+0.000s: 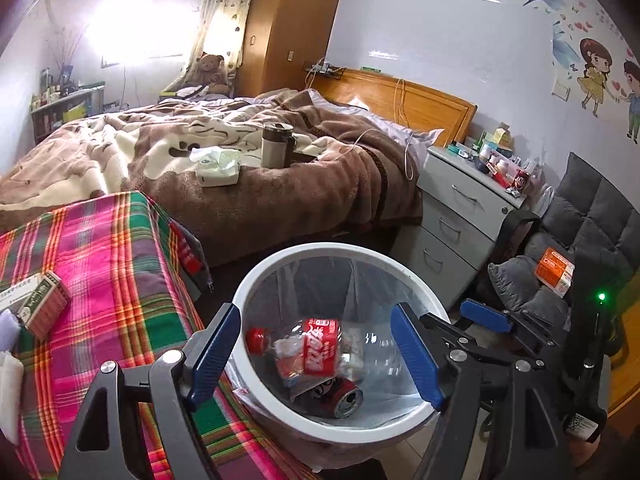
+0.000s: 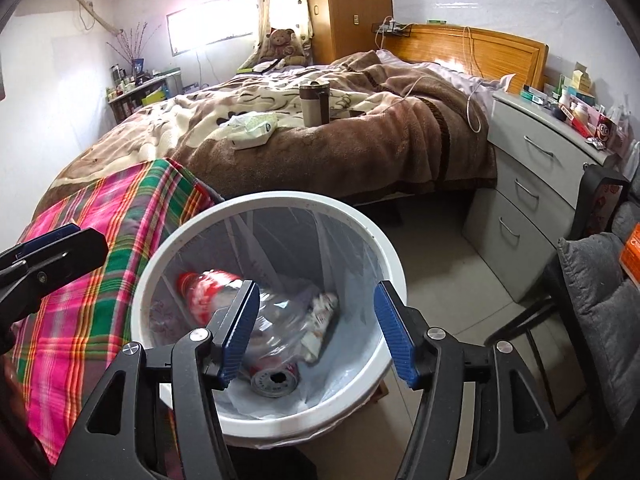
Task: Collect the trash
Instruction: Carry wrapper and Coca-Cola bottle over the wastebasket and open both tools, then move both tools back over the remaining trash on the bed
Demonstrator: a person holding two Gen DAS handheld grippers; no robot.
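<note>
Grippers over bin, both empty, trash already inside.

Left gripper (image 1: 316, 354) and right gripper (image 2: 316, 334) both hung above the white bin (image 2: 384, 240) with jaws spread wide, nothing between them. Bin stood on the floor, touching the plaid bedcover's (image 1: 120, 248) near edge. Inside on the clear liner: crushed plastic cola bottle (image 1: 316, 346) on top, drink can (image 1: 346, 398) under it by the near rim; bottle looked motion-blurred in the right view. Both items probably light and thin-walled; bottle likely slippery and springy, so best pinched at the cap or neck, can across its body with a gentle squeeze. Possible remaining trash: green-red carton (image 1: 42, 304) on the bedcover's left edge, stiff, grab across its narrow sides.
</note>
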